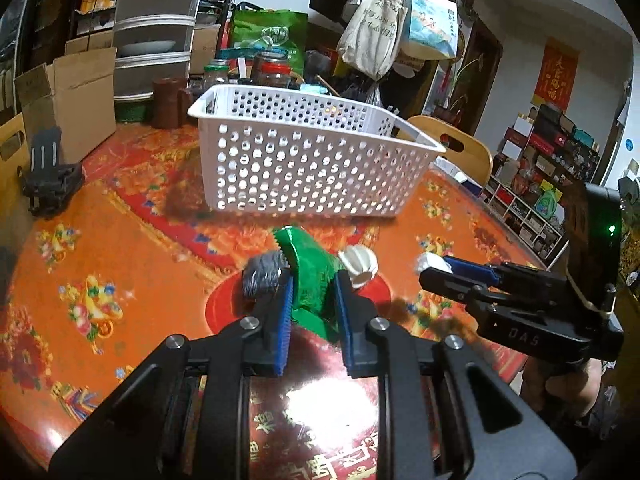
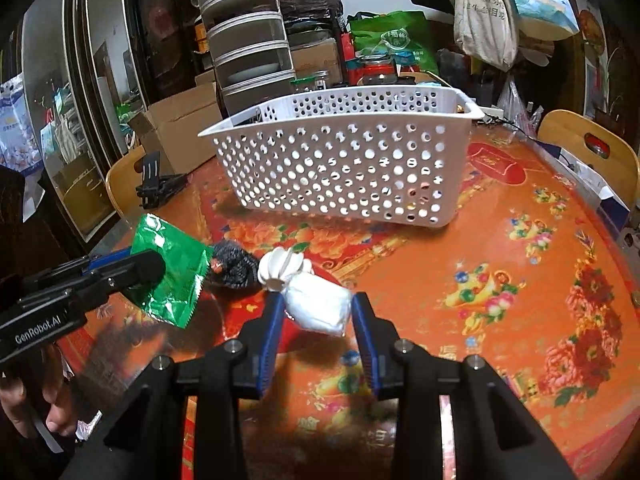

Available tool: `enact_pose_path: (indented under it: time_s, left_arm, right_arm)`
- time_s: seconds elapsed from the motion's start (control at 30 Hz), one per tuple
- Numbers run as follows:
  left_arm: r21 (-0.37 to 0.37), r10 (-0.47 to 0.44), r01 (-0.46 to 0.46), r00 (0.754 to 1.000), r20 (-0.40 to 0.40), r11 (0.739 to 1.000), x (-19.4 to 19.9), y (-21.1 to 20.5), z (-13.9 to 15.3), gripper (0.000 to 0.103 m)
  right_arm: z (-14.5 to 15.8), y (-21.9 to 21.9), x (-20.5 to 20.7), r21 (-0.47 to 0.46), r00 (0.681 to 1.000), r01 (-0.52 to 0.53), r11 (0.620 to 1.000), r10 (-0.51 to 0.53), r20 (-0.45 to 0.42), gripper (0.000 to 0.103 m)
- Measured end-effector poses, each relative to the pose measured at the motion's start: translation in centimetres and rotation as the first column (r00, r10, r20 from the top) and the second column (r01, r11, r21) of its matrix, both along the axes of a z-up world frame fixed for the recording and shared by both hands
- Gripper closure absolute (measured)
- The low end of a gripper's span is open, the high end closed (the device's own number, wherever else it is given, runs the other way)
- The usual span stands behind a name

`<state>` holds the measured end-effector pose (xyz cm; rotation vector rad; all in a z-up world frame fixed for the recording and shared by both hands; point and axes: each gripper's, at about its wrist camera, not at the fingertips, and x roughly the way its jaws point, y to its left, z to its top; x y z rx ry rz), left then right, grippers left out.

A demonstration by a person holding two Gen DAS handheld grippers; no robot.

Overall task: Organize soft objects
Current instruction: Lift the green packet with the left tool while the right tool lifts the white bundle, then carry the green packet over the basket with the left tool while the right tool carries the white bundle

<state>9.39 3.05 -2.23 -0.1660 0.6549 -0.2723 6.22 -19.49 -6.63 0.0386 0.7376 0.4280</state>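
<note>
My left gripper (image 1: 312,284) is shut on a green foil packet (image 1: 310,276), held just above the table; it also shows in the right wrist view (image 2: 170,268). My right gripper (image 2: 316,300) is shut on a white soft pouch (image 2: 318,306), whose tip shows in the left wrist view (image 1: 430,262). A dark grey knitted toy (image 1: 262,276) (image 2: 234,266) and a white ribbed garlic-shaped toy (image 1: 360,266) (image 2: 282,266) lie on the table between the grippers. A white perforated basket (image 1: 304,160) (image 2: 344,168) stands behind them, apart.
The round table has an orange-red patterned cloth (image 1: 120,260). A black phone stand (image 1: 48,176) sits at its left edge. Cardboard boxes (image 1: 76,100), jars (image 1: 272,70), a brown jug (image 1: 166,102) and a stacked steamer (image 1: 154,36) crowd the back. Wooden chairs (image 1: 460,148) stand around.
</note>
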Motion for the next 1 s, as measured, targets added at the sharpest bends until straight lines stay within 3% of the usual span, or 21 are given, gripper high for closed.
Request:
enact_pose_path:
  time_s: [0.47, 1.0]
  left_arm:
    - [0.012, 0.026, -0.026, 0.998, 0.054, 1.0, 2.8, 0.8, 4.3, 0.085]
    - [0.149, 0.051, -0.065, 0.994, 0.093, 0.987, 9.4, -0.9, 9.4, 0.085]
  right_arm:
    - [3.5, -1.6, 1.8, 0.003, 0.999, 0.006, 1.0, -0.006, 0.052, 0.069]
    - [10.0, -2.5, 7.3, -0.036, 0.994, 0.01, 0.999, -0.006, 0.111, 0.069]
